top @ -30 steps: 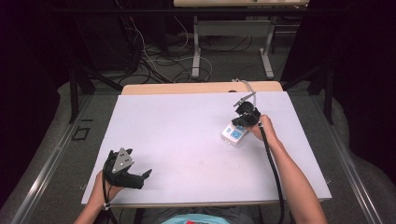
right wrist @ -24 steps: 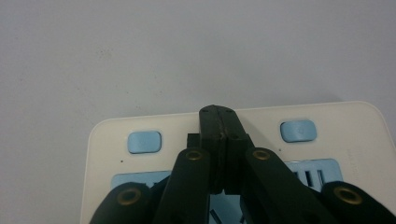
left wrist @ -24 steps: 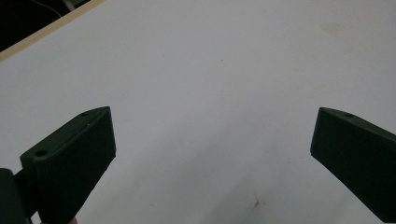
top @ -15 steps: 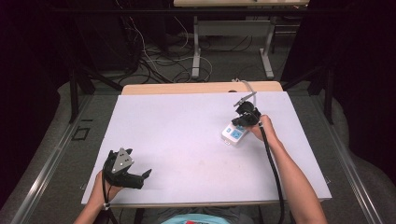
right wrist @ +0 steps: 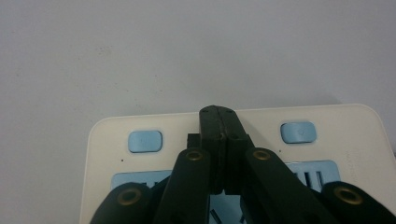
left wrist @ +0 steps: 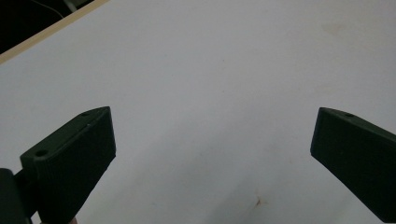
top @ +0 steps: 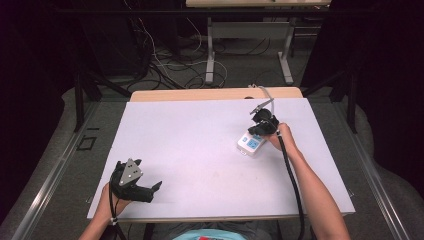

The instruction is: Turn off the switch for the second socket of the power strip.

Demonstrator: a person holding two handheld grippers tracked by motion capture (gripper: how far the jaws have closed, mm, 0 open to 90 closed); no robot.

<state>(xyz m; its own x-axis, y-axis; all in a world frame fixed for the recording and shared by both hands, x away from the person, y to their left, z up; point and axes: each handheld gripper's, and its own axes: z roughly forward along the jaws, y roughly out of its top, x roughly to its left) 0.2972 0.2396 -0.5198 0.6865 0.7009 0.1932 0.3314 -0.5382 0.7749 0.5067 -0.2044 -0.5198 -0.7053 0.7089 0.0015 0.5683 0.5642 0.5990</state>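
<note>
A white power strip [top: 251, 145] with blue sockets lies flat on the white table [top: 200, 140] at the right of the middle. My right gripper [top: 257, 130] points down at it, jaws pressed together. In the right gripper view the shut tips [right wrist: 218, 112] sit over the power strip [right wrist: 116, 140], between its two blue buttons [right wrist: 145, 140]; whether they touch it I cannot tell. My left gripper [top: 150, 191] rests near the front left edge, held in a hand. In its own view it [left wrist: 212, 135] stands wide open over the bare table [left wrist: 210, 56].
A wooden strip [top: 215, 94] runs along the table's far edge. Behind it, cables and metal table legs [top: 210, 55] stand on the floor. A black cable [top: 292, 180] trails from the right gripper along the forearm. A small brown mark [left wrist: 258, 202] shows on the tabletop.
</note>
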